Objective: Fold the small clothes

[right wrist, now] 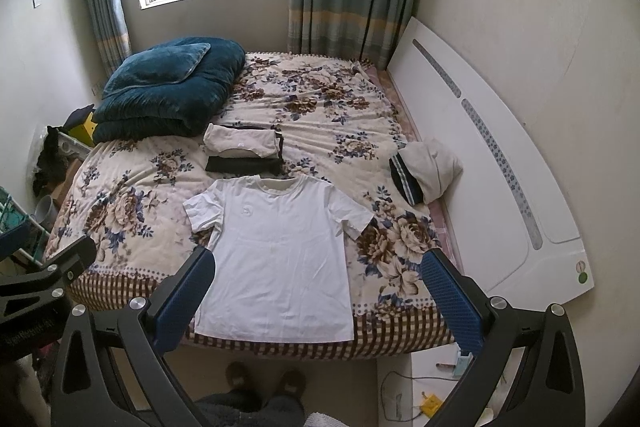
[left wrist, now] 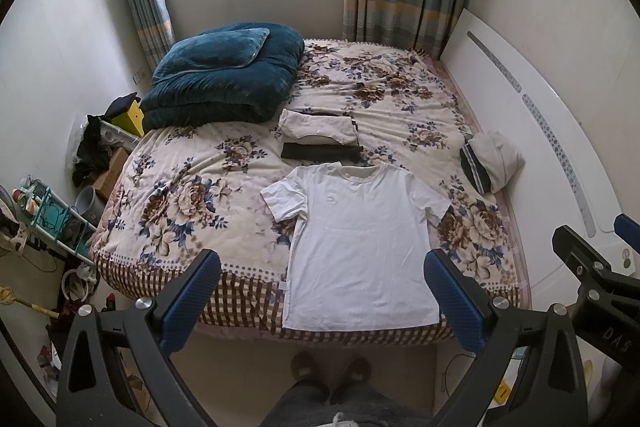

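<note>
A white T-shirt (left wrist: 360, 247) lies spread flat, neck away from the camera, on the near part of a bed (left wrist: 180, 203) covered in a flowered sheet, its hem at the bed's near edge. Just beyond its collar sits a stack of folded clothes (left wrist: 320, 139), a folded teal quilt (left wrist: 224, 75) fills the far left corner, and a bundled white garment (left wrist: 494, 161) rests near the white headboard (left wrist: 540, 155). The left gripper (left wrist: 320, 299) hangs above the near edge with its jaws wide apart and empty, and part of the right gripper (left wrist: 592, 271) shows at the right edge.
</note>
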Available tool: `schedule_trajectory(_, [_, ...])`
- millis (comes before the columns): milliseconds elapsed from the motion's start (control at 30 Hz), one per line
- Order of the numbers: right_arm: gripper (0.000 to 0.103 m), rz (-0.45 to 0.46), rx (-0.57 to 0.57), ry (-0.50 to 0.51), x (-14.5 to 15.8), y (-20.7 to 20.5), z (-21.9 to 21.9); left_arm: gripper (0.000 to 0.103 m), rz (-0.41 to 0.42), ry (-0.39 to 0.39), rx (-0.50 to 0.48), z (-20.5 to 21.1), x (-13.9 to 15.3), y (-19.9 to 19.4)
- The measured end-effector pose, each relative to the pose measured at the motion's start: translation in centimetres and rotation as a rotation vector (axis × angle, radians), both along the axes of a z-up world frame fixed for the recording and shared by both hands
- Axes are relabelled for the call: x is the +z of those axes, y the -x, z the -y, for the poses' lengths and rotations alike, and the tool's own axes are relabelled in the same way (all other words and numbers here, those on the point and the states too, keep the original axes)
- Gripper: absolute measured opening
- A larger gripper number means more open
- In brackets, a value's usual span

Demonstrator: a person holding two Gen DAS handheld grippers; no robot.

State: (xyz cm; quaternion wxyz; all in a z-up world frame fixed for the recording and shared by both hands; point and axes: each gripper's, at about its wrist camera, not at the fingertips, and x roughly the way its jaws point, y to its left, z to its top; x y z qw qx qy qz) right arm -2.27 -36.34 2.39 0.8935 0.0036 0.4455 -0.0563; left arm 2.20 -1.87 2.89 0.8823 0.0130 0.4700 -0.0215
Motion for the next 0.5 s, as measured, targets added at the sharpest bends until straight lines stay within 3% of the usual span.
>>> schedule_trajectory(500, [0.103,0.003,0.000,0.000,0.01,0.12,-0.05,0.103,0.011,0.007,0.003,0.30,0.03,0.14])
